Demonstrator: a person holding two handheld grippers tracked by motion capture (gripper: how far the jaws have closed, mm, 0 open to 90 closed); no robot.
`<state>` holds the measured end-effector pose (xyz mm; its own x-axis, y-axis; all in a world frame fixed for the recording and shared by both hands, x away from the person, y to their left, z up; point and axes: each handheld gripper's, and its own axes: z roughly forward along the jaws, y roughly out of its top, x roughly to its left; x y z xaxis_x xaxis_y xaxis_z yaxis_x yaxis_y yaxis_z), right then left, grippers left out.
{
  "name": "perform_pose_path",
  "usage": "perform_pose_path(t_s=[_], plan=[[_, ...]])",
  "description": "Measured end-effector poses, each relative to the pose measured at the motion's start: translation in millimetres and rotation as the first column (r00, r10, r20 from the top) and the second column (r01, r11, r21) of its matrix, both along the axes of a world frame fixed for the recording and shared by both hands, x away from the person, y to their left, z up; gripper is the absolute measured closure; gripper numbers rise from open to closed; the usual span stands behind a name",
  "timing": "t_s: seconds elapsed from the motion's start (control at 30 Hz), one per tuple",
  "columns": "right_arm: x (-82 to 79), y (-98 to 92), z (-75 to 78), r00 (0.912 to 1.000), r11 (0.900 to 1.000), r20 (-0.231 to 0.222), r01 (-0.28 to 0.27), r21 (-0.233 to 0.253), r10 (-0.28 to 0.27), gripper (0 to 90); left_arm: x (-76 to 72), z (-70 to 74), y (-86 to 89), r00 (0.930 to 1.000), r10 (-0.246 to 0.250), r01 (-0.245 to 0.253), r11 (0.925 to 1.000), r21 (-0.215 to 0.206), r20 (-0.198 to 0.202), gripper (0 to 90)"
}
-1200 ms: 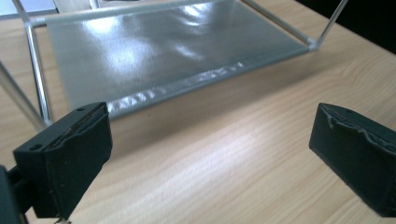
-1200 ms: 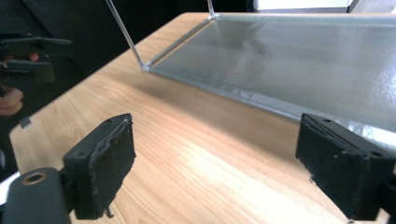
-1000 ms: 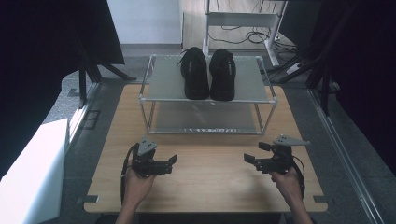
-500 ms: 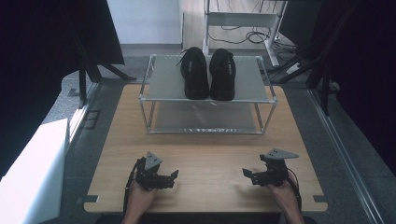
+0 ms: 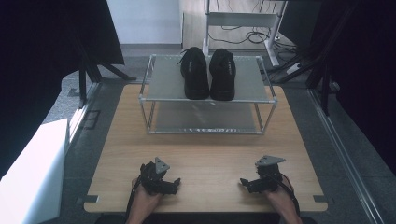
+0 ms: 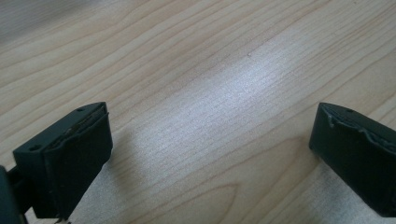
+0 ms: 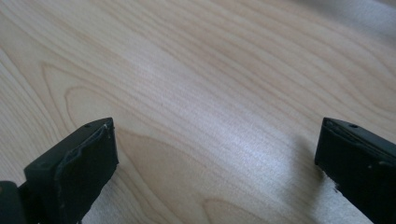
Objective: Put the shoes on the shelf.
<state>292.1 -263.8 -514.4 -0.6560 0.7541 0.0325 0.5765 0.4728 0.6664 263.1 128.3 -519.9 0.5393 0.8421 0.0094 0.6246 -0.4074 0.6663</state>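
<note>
High view has both my claws, left [image 5: 173, 183] and right [image 5: 244, 183], pulled back to the near edge of the tabletop [image 5: 210, 154], jaws spread and empty, the shoes [image 5: 208, 74] already side by side atop the rack [image 5: 161, 84], so probably job done.

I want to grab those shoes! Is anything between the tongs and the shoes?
Nothing lies on the table between either tongs and the shoes. The shoes sit on the rack's top shelf, open from above. Both tongs, left and right, are open and empty.
</note>
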Motion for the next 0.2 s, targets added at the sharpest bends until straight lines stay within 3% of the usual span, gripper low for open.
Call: perform_pose_path(t_s=[0.2], plan=[[-0.4, -1.4, 0.8, 1.0, 1.0, 0.007, 0.002, 0.005, -0.002, 0.0, 0.1, 1.5, 0.1, 1.0, -0.002, 0.002, 1.0, -0.007, 0.0, 0.0]])
